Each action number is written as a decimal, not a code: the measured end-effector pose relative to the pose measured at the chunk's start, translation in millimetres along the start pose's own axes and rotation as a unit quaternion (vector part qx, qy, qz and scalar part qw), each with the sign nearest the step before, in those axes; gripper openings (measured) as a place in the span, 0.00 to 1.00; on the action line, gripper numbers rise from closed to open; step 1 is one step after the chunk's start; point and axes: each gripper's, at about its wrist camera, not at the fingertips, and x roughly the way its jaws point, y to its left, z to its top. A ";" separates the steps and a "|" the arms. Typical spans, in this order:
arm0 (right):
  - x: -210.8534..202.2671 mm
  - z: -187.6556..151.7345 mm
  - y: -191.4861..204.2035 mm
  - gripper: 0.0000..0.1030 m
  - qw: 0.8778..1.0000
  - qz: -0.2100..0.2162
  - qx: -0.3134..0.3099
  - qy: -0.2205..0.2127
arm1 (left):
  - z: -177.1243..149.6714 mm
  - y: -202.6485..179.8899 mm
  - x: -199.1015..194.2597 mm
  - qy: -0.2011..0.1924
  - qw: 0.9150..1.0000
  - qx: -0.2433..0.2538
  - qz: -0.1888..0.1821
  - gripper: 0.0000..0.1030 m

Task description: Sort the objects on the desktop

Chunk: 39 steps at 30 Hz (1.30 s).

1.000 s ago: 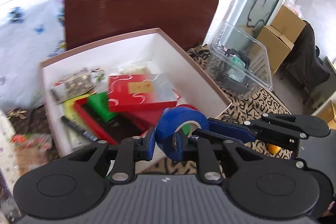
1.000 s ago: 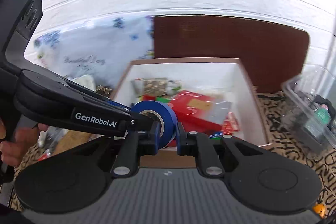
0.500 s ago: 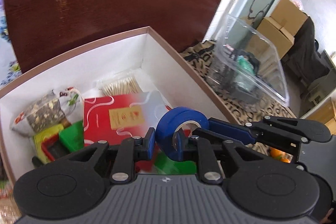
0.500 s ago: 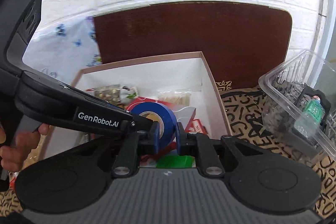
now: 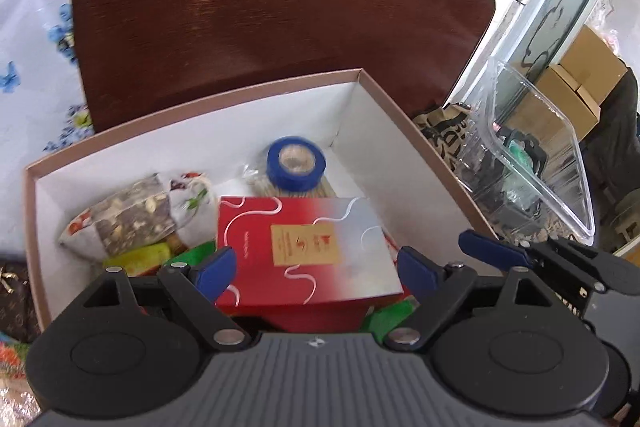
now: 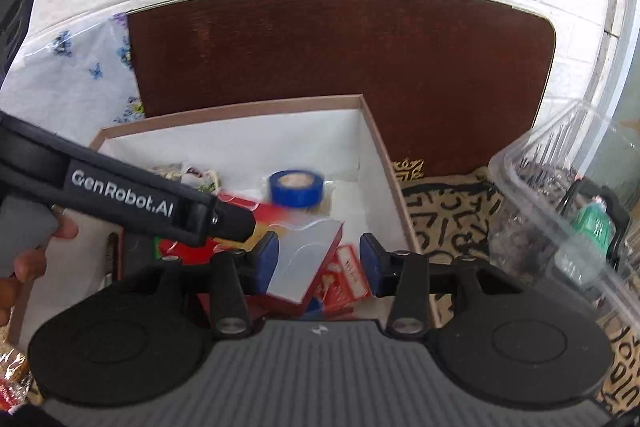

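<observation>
A blue tape roll [image 5: 296, 166] lies flat at the far right of the brown-rimmed white box [image 5: 192, 99], on a bag of thin sticks. It also shows in the right wrist view [image 6: 296, 188]. A red and silver booklet [image 5: 308, 247] lies in the box in front of it. My left gripper [image 5: 316, 271] is open and empty above the booklet. My right gripper [image 6: 318, 259] is open and empty over the box's near right part. The left gripper's arm [image 6: 120, 195] crosses the right wrist view.
A snack packet [image 5: 128, 223] and green and yellow items lie in the box's left part. A clear plastic container [image 5: 532, 163] with dark items stands to the right on a patterned cloth [image 6: 448, 211]. A dark brown board [image 6: 340, 67] leans against the white brick wall.
Both grippers were shut on the blue tape roll together; both have opened and the roll has dropped into the far right of the box.
</observation>
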 end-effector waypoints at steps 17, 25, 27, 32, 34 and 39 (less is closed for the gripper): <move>-69.8 -7.0 20.0 0.86 1.000 -0.008 -0.008 -0.025 | -35.0 -14.2 -81.9 -0.039 0.997 0.011 0.062 0.88; -116.1 -21.2 35.3 0.88 0.999 -0.016 -0.026 -0.027 | -71.4 -19.7 -119.9 -0.041 0.995 0.016 0.093 0.88; -124.7 -27.6 38.0 0.88 0.999 -0.015 -0.028 -0.023 | -80.8 -21.8 -127.4 -0.042 0.994 0.025 0.101 0.88; -141.8 -44.2 47.0 0.88 0.999 -0.012 -0.031 -0.013 | -99.4 -26.0 -143.6 -0.045 0.992 0.039 0.108 0.88; -146.4 -49.1 51.0 0.88 0.999 -0.011 -0.033 -0.010 | -105.4 -27.1 -148.5 -0.045 0.993 0.037 0.106 0.88; -154.8 -56.5 61.6 0.88 0.999 -0.008 -0.038 -0.007 | -117.7 -32.6 -156.6 -0.042 0.993 0.038 0.100 0.88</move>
